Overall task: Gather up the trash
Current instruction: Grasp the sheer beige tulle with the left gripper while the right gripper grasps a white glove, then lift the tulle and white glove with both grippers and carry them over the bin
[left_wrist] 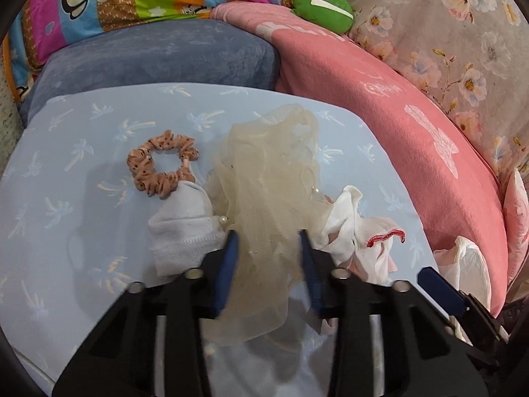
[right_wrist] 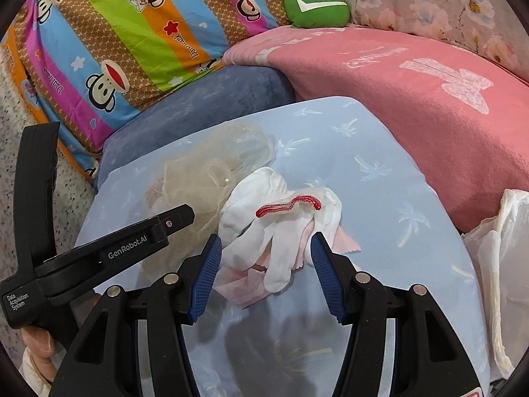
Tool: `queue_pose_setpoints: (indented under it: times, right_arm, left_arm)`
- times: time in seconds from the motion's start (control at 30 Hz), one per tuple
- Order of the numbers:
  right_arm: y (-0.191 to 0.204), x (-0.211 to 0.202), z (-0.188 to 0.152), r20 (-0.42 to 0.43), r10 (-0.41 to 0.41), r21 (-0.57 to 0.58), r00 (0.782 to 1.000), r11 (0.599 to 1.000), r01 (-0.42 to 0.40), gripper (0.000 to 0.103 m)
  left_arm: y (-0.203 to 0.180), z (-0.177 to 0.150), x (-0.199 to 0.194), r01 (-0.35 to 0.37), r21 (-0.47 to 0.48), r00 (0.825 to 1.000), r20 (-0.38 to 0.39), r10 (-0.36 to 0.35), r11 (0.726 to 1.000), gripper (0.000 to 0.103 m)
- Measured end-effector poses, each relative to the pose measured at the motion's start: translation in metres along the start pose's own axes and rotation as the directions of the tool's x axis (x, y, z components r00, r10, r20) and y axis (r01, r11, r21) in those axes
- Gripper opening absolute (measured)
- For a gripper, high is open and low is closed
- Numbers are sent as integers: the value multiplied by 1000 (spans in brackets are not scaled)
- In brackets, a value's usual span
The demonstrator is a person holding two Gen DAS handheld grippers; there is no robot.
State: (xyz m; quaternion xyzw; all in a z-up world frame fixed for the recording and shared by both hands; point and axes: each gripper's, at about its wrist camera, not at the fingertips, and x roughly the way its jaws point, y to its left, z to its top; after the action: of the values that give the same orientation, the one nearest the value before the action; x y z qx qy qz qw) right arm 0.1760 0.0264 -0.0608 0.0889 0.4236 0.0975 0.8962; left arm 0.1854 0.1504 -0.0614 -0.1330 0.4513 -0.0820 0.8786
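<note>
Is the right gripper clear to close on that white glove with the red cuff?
Probably yes. The right gripper is open, astride the white glove on the light blue sheet; nothing lies between. The left gripper works the beige mesh alongside, apart.

A: What lies on the pale blue pillow (left_wrist: pixel 82 198)?

B: A heap of soft scraps. A crumpled piece of cream mesh (left_wrist: pixel 264 182), sheer and dotted with small pearls, sprawls across the middle, its lower edge trailing toward six o'clock.

A: And beside it?

B: At its nine o'clock, touching it, sits a folded white cloth (left_wrist: pixel 185 228). At ten o'clock from that cloth lies a tan dotted scrunchie (left_wrist: pixel 158 168), flat, a closed ring, just touching the cloth's top.

A: The other side?

B: At four o'clock of the mesh, a bunched white glove (right_wrist: pixel 281 225) with a red-stitched cuff lies on pink tissue (right_wrist: pixel 244 284), fingers pointing toward six o'clock.
</note>
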Motion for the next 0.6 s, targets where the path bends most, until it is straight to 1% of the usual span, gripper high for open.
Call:
queue_pose_setpoints:
  times: [0.03,0.07,0.17,0.23,0.27,0.33,0.4,0.43,0.6]
  right_arm:
    - [1,4,0,-7,4,-3,1000,1000,-4,56]
    - [1,8,0,-10,4,-6,1000,1000,-4,56]
    - [3,19,-1,-22,8,-11,1000,1000,-8,48]
    - [4,25,-1,-34,15,-14,999,1000,-15,37]
    - [5,28,-2,-43,17,-15,999,1000,-17,33]
    - [4,31,-4,-55,20,-14,998,1000,-21,15]
    - [5,29,-5,-57,20,-8,998,1000,-21,8]
    - [5,26,-6,-51,23,-5,998,1000,-24,5]
    - [4,-3,-4,6,23,-9,1000,1000,-23,5]
  left_arm:
    - [1,-1,1,10,-4,1000,-5,-10,1000,18]
    - [2,-1,1,21,-5,1000,-9,-21,1000,11]
    - [5,-3,-2,29,-5,1000,-7,-29,1000,6]
    - [6,-5,-6,33,-6,999,-1,-33,999,6]
    - [6,-6,-8,35,-5,999,3,-34,999,6]
    - [6,-8,-13,38,-3,999,11,-38,999,6]
    - [4,-9,-18,39,5,999,20,-39,999,6]
    - [2,-10,-21,38,10,999,24,-38,999,6]
    - [-7,-12,-38,53,19,997,50,-54,998,6]
